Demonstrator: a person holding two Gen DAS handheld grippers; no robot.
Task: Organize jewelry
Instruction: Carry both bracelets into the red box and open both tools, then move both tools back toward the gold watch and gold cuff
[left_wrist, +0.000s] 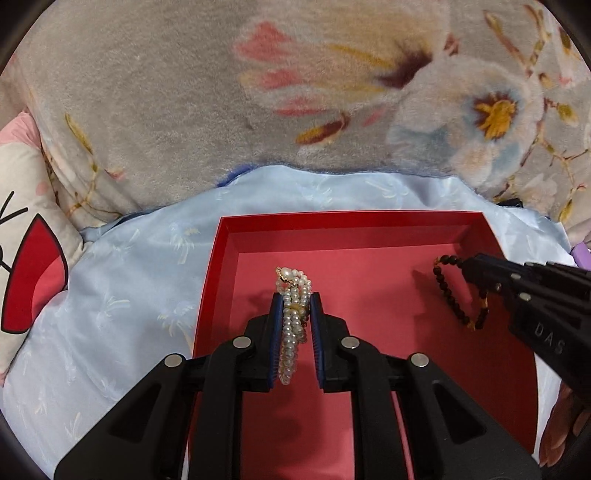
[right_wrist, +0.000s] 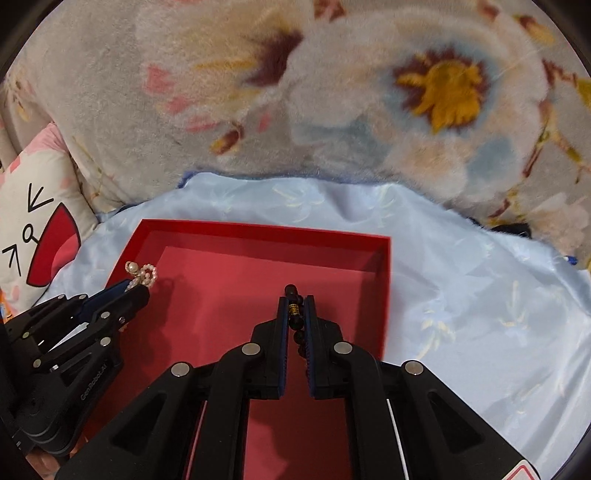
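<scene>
Left wrist view, nearest first: left gripper (left_wrist: 294, 299) filling the bottom centre of the frame, clamping a pearl bracelet (left_wrist: 293, 325) between its two blue-padded fingers (left_wrist: 275, 332). Bracelet's strands running along the gap between the fingers, gold clasp end poking out just past the fingertips, the rest trailing back toward the camera. All of it hanging over the floor of a red box (left_wrist: 332, 221), whether touching it or not being impossible to tell. Off at the right edge, right gripper (left_wrist: 467, 271) reaching in from the side, pinching a dark bead bracelet (left_wrist: 448, 291), its loop drooping below and left of the tips, inside the same box. Box sitting on pale blue cloth (left_wrist: 129, 288); beyond that, in the upper half of the frame, a grey flowered blanket (left_wrist: 166, 92).

Right wrist view: right gripper (right_wrist: 295, 301) at bottom centre, closing tightly on the dark bead bracelet (right_wrist: 294, 308), a few beads sticking out beyond the tips and more lying between the fingers. At lower left, left gripper (right_wrist: 138, 286) gripping the pearl bracelet (right_wrist: 142, 273), pearls curling out at its tip near the box's (right_wrist: 258, 230) left wall. Further back, blue cloth (right_wrist: 461, 277), then the blanket (right_wrist: 221, 74), with a cartoon-print pillow (right_wrist: 37, 229) showing at the left edge.
</scene>
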